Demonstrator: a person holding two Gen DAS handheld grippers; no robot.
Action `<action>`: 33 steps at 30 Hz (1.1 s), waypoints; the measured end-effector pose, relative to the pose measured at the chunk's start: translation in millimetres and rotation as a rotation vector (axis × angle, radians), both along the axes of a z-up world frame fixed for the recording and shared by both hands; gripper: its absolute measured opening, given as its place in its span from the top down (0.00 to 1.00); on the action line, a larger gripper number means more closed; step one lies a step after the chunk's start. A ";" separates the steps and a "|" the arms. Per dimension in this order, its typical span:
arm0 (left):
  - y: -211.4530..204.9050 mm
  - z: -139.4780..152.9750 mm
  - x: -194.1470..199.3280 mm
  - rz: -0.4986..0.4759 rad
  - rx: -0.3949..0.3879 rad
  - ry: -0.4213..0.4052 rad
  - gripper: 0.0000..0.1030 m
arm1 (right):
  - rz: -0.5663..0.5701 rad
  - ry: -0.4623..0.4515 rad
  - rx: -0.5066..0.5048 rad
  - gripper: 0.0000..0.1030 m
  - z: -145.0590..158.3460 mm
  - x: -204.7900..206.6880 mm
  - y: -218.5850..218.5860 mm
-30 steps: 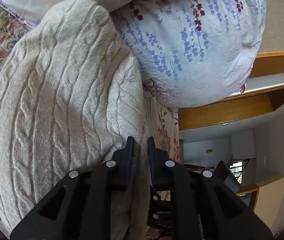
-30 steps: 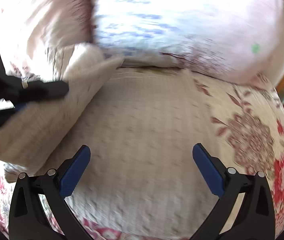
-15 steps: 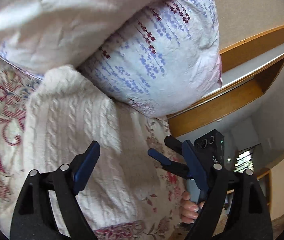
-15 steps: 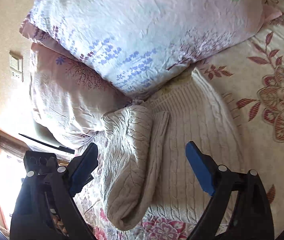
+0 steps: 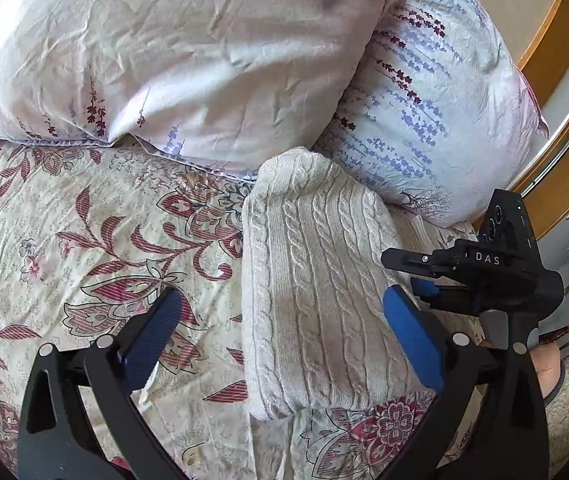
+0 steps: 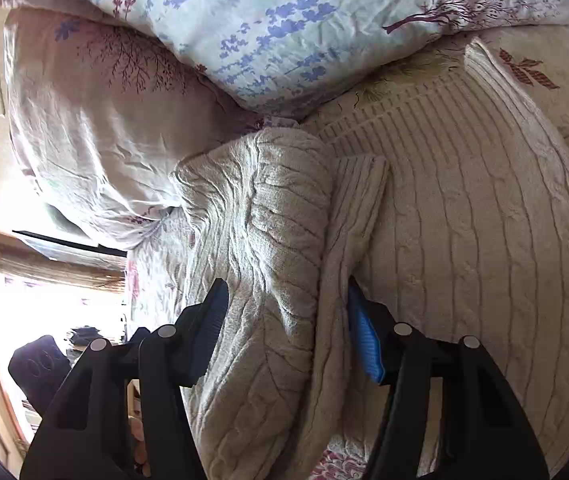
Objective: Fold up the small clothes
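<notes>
Floral bedspread (image 5: 84, 240) under my rig, creased, red leaf print. Two pillows (image 5: 188, 64) stacked at head. Cream cable-knit sweater (image 5: 316, 292) lies partly folded against them. My left gripper (image 5: 280, 332) has just been opening, jaws wide, nothing held. My right gripper (image 6: 284, 332) has just been closing, folded sweater edge between pads; contact unclear. Wooden ledge (image 5: 564, 168) at far right.

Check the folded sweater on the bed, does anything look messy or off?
Mostly tidy. The cream sweater lies flat, but one folded-over part bunches in a thick, rumpled roll near the pillows instead of lying flat. Nothing looks torn or spilled.
</notes>
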State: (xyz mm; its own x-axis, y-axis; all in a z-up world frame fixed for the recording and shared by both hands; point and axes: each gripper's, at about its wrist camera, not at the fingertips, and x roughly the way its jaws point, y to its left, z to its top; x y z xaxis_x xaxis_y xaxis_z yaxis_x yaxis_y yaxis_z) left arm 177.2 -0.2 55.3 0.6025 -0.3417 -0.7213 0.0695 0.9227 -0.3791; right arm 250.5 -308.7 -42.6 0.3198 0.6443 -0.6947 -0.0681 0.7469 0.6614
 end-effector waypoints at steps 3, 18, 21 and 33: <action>-5.1 -3.3 2.8 -0.006 0.007 0.012 0.02 | 0.003 -0.021 0.006 0.73 -0.8 -1.3 7.1; -4.6 -12.0 2.2 0.000 0.003 0.042 0.02 | -0.208 -0.424 -0.060 0.89 101.3 -37.6 -42.1; -8.7 -16.1 1.6 -0.013 0.008 0.050 0.02 | -0.274 -0.388 -0.100 0.89 84.1 -39.7 -72.8; -33.2 -22.8 -2.9 -0.099 0.050 0.049 0.02 | -0.357 -0.158 -0.051 0.79 17.1 -39.2 -123.8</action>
